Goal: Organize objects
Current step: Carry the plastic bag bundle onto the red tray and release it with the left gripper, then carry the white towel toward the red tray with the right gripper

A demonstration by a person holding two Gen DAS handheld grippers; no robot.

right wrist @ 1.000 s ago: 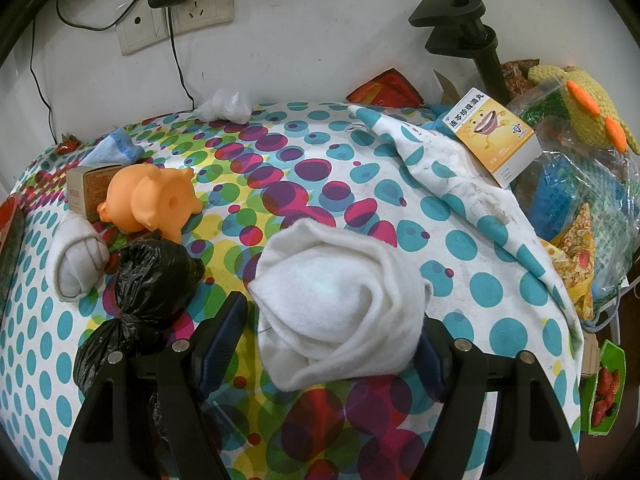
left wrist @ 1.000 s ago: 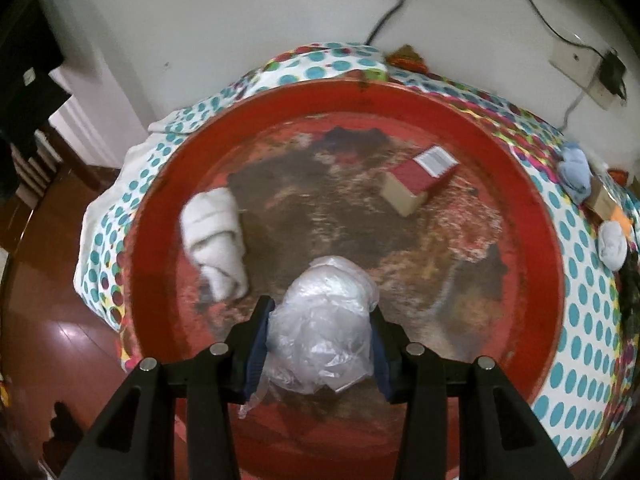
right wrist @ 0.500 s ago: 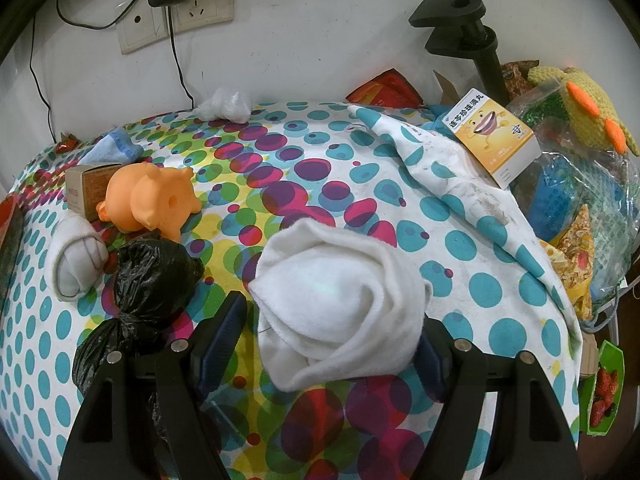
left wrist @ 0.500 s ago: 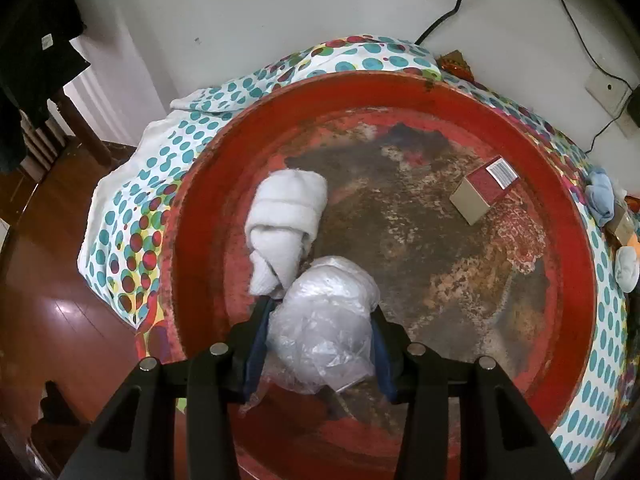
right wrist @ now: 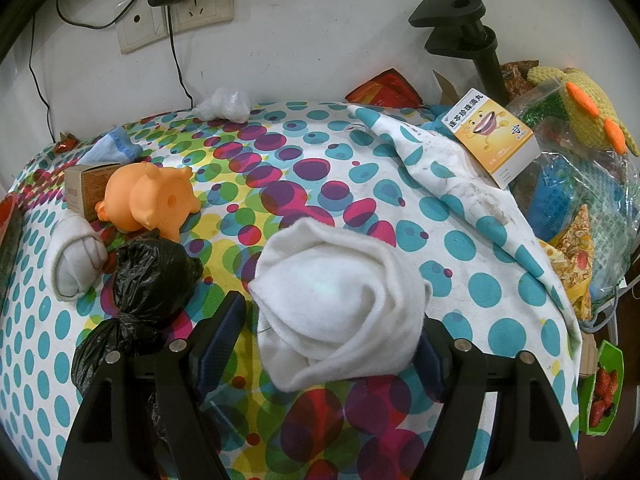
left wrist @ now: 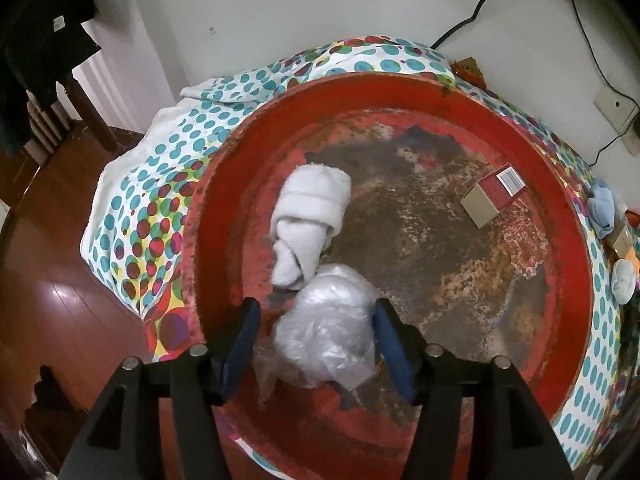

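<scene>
In the left wrist view, a crumpled clear plastic bag ball [left wrist: 326, 332] lies in the worn red round tray [left wrist: 568, 264], beside a rolled white sock [left wrist: 308, 216]. My left gripper [left wrist: 316, 312] straddles the bag with its jaws opening; a gap shows at the left pad, while the right pad is at the bag's edge. In the right wrist view, a rolled white cloth [right wrist: 340, 304] sits on the dotted tablecloth [right wrist: 480, 288] between the fingers of my right gripper [right wrist: 332, 312]. Tablecloth shows between the cloth and the left finger [right wrist: 224, 332]; the right pad is hidden behind the cloth.
A red and tan box [left wrist: 494, 194] lies at the tray's right. On the cloth are a black bag [right wrist: 148, 276], an orange pig toy [right wrist: 148, 200], a white sock [right wrist: 74, 260], a small box [right wrist: 82, 192] and a yellow carton [right wrist: 494, 138]. Clutter fills the right edge; wall sockets [right wrist: 176, 8] behind.
The left gripper carried the plastic bag leftwards across the tray to beside the white sock, then its jaws spread apart off the bag. The right gripper and its cloth look unchanged.
</scene>
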